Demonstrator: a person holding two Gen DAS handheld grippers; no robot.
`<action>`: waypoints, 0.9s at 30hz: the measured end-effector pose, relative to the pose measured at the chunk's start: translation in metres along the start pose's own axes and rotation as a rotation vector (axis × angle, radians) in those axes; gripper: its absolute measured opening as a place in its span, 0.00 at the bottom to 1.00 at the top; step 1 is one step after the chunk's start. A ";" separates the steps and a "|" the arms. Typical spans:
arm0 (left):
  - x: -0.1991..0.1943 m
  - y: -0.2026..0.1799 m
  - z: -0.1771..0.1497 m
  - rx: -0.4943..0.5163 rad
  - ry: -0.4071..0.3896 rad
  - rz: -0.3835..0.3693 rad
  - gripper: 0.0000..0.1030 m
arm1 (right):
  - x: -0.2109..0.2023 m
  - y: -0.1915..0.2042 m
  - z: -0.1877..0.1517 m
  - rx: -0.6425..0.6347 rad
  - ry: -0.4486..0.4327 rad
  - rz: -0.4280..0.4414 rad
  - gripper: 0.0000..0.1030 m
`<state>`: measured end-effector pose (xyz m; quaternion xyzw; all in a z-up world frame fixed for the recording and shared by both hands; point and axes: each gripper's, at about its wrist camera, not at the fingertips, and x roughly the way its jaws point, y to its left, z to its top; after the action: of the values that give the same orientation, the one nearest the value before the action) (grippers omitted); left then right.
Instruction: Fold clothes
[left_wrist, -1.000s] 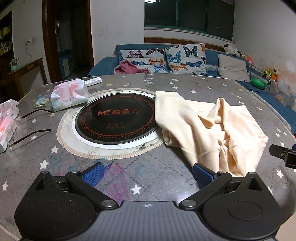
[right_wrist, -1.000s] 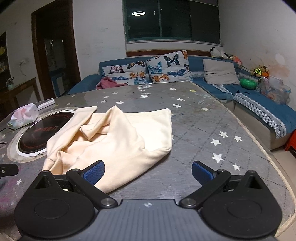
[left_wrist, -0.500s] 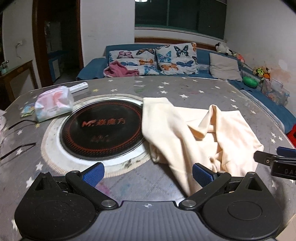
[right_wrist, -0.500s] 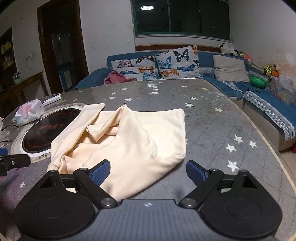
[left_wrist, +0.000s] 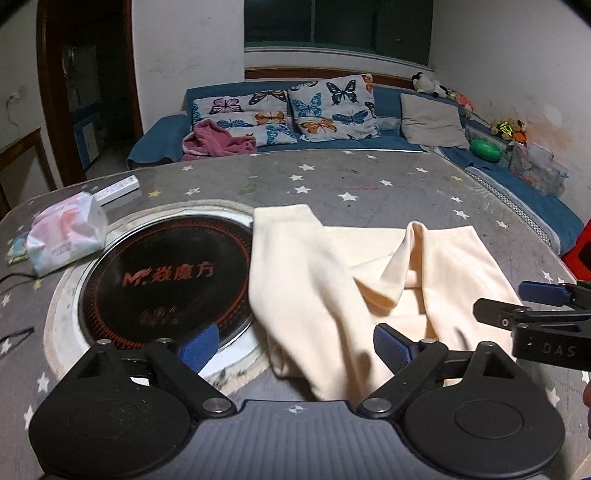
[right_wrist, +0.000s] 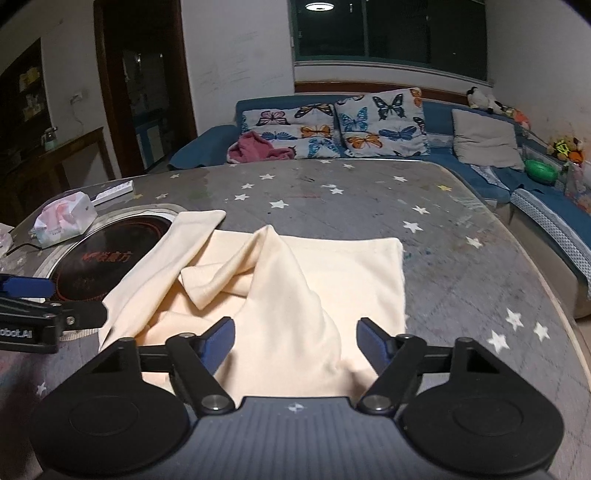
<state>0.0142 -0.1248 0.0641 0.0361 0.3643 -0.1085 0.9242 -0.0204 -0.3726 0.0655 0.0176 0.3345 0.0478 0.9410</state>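
Star-patterned table (right_wrist: 461, 236) bears a rumpled cream garment (right_wrist: 295, 280); each hand-held gripper (left_wrist: 291, 345) (right_wrist: 295, 338) hovers spread over its near edge.

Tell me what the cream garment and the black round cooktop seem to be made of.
Cream garment: likely soft knit or fleece; matte, with rounded limp folds. Black round cooktop: probably glass-ceramic; smooth, glossy, printed red lettering, pale ring around it.

The far and right stretches of the bench (right_wrist: 461, 280) lie bare beyond the cream garment (right_wrist: 303, 280), leaving room to pass there. On the left the round cooktop (left_wrist: 166, 280), the tissue pack (left_wrist: 66, 236) and a white remote (left_wrist: 116, 189) take up the surface, and the left gripper (right_wrist: 40, 314) reaches in beside the garment's left edge
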 end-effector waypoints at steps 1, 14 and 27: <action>0.003 -0.001 0.002 0.008 -0.002 -0.001 0.88 | 0.003 0.000 0.003 -0.003 0.002 0.002 0.70; 0.052 -0.014 0.020 0.085 0.058 -0.042 0.62 | 0.055 -0.002 0.040 -0.018 0.036 0.060 0.55; 0.059 -0.011 0.018 0.088 0.053 -0.073 0.08 | 0.056 -0.013 0.040 0.009 0.010 0.072 0.07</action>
<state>0.0654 -0.1482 0.0374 0.0663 0.3847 -0.1573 0.9071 0.0491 -0.3796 0.0606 0.0337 0.3387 0.0803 0.9368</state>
